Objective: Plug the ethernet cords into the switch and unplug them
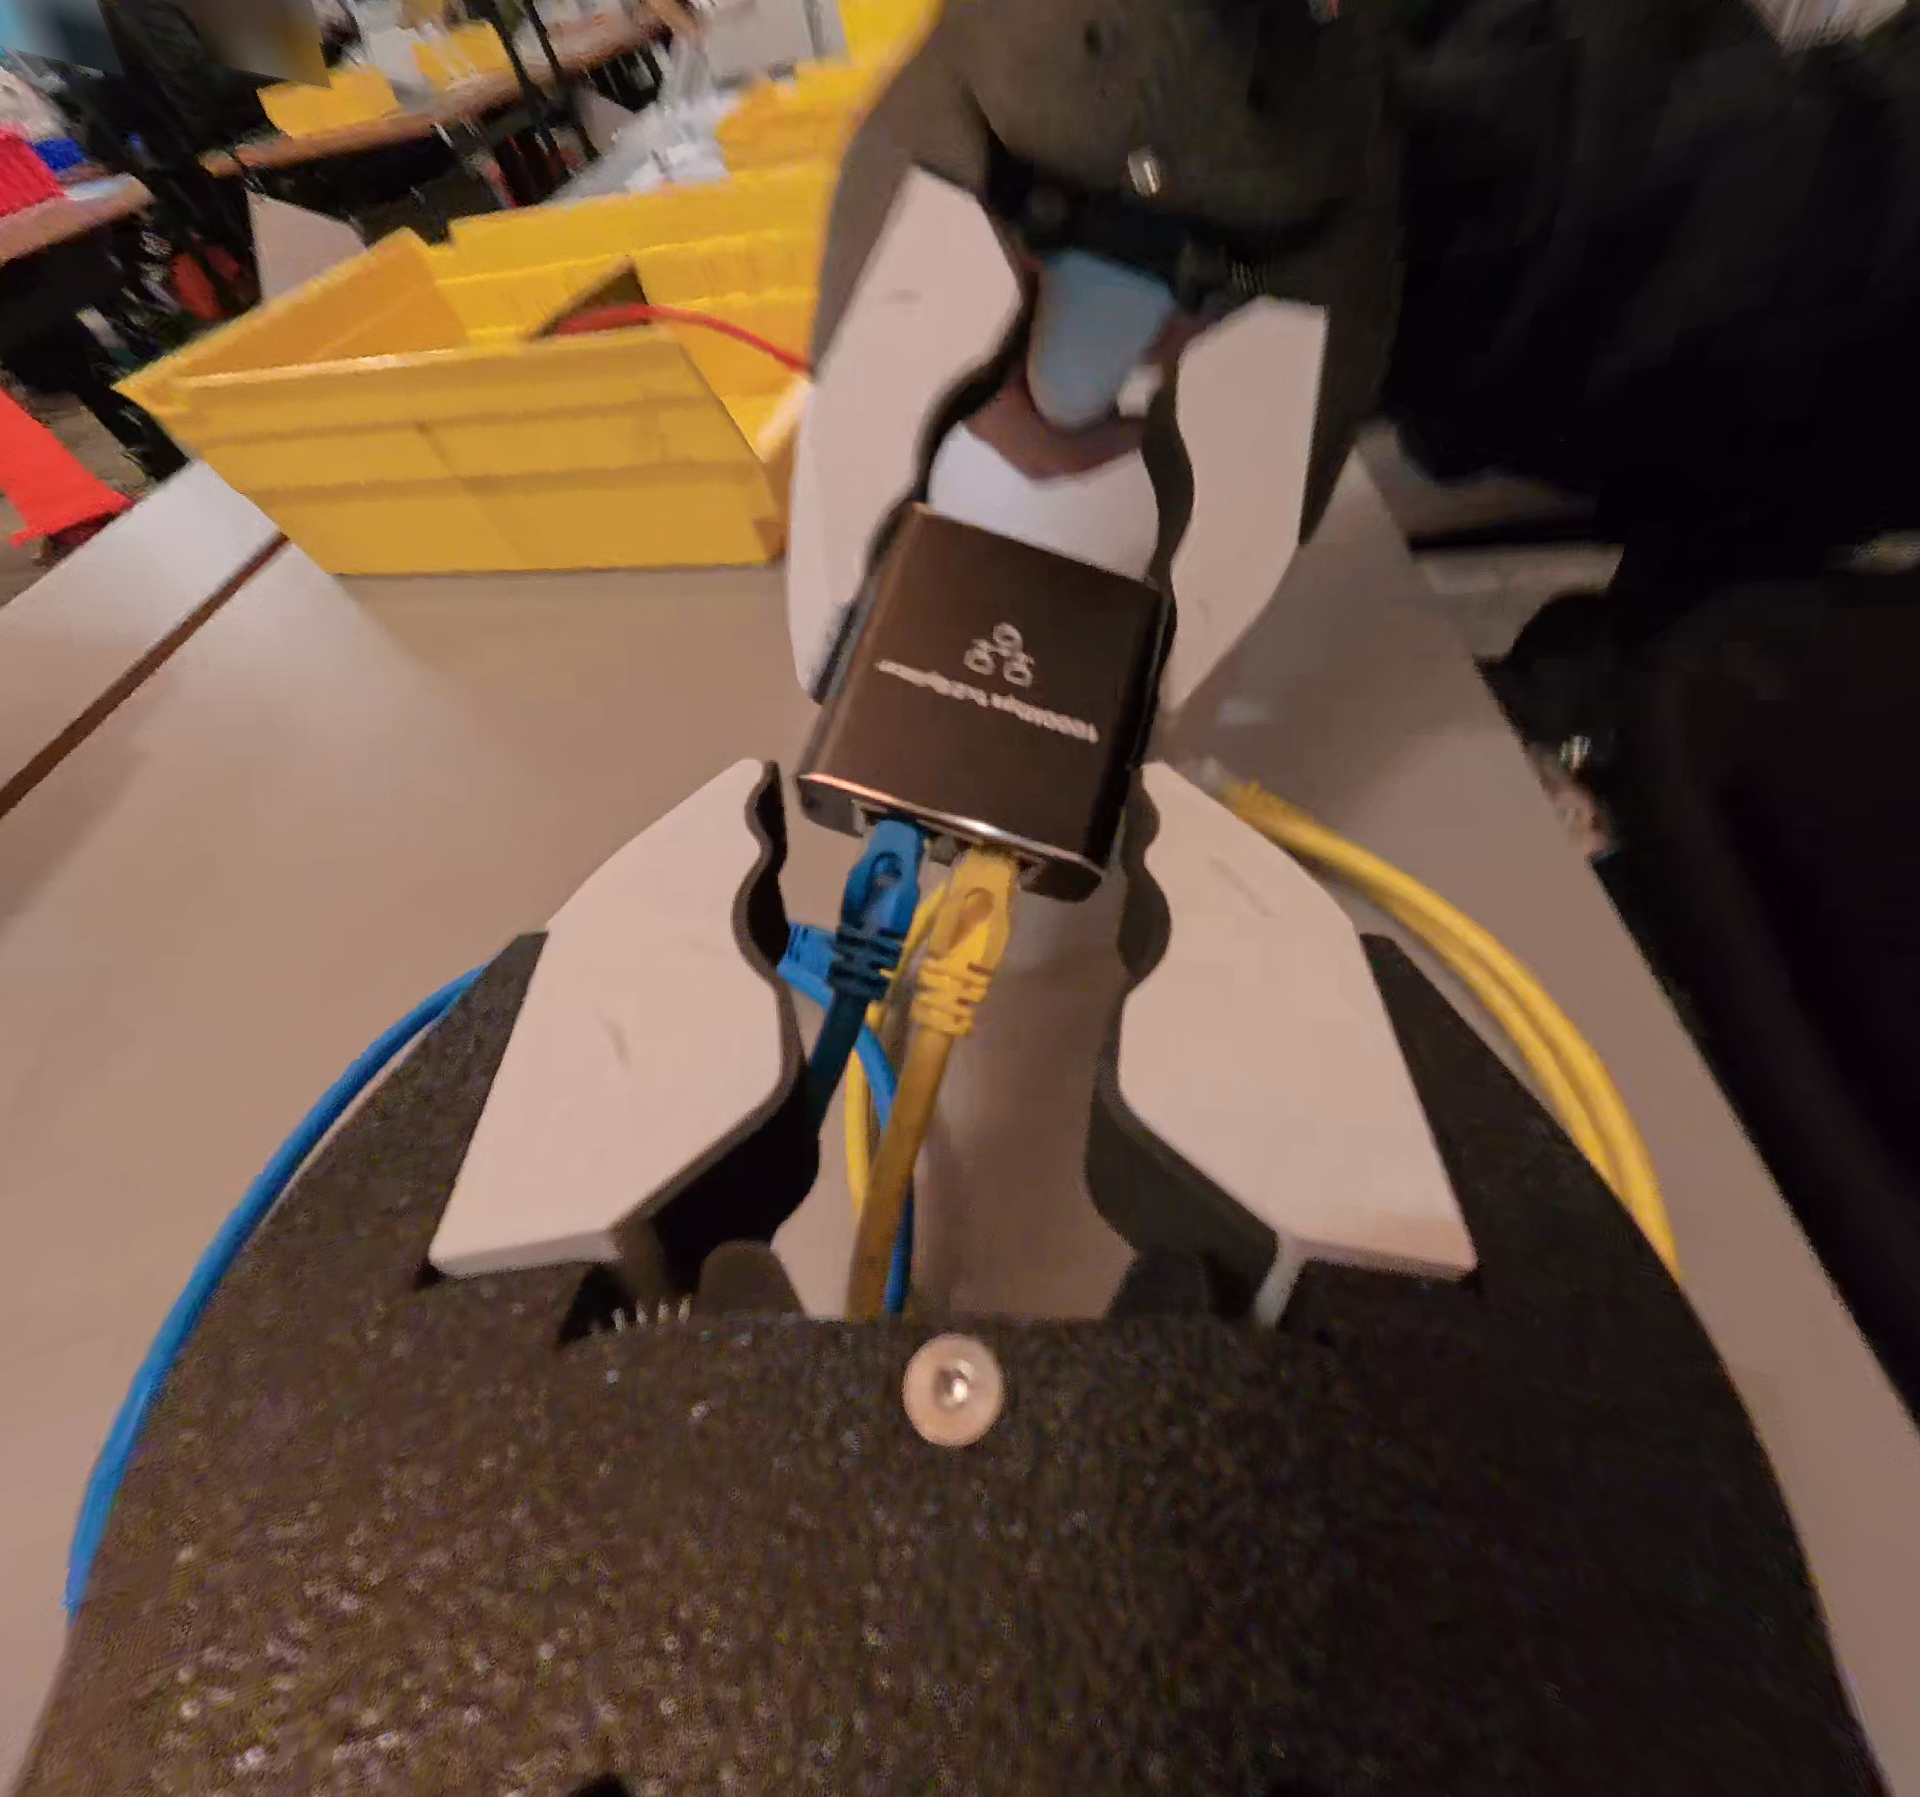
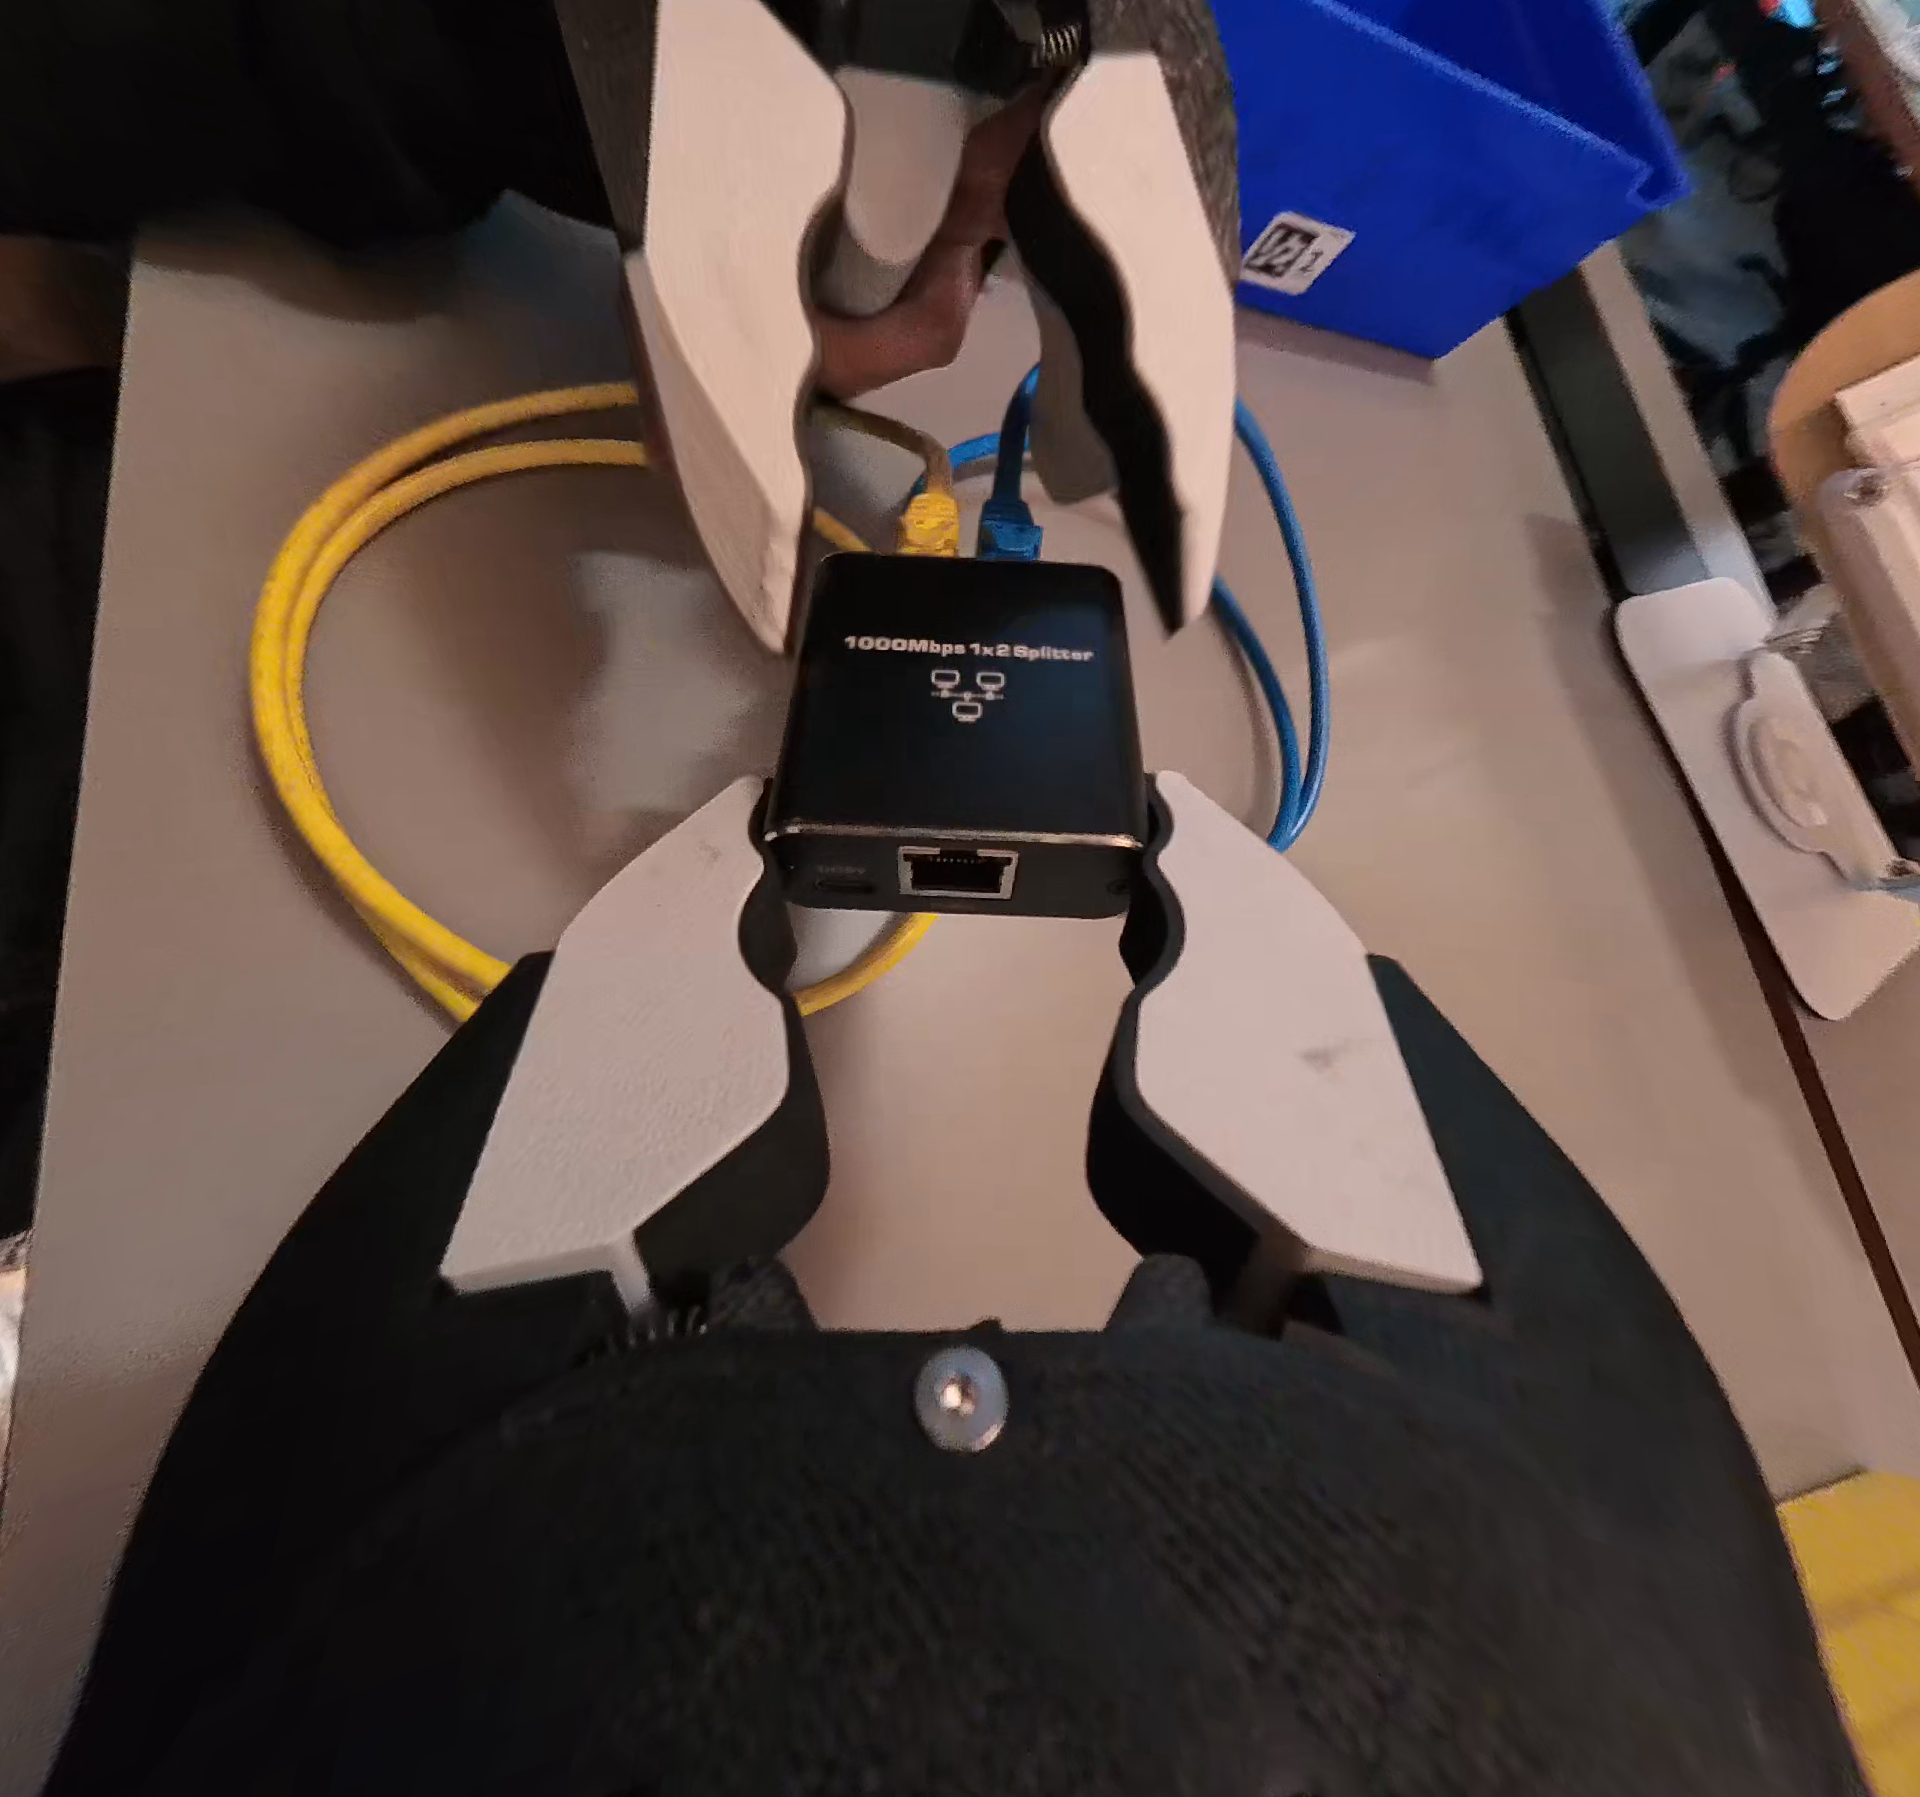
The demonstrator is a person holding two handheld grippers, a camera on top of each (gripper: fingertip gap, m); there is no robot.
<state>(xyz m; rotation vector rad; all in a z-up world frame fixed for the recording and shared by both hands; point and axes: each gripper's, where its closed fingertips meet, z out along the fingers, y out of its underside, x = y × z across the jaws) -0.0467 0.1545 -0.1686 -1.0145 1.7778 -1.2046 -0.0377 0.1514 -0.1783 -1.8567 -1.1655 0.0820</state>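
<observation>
Right tongs (image 2: 956,848) squeeze the switch (image 2: 961,729) above the counter (image 2: 1455,916). Blue cord (image 1: 878,900) and yellow cord (image 1: 961,937) sit plugged into its far end. Left tongs (image 1: 951,817) gape around them, gripping nothing. Pinch one plug's clip, then pull straight.

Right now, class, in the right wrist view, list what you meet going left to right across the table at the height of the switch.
Yellow cable loop → black switch → blue cable → white plate at the table edge.
</observation>
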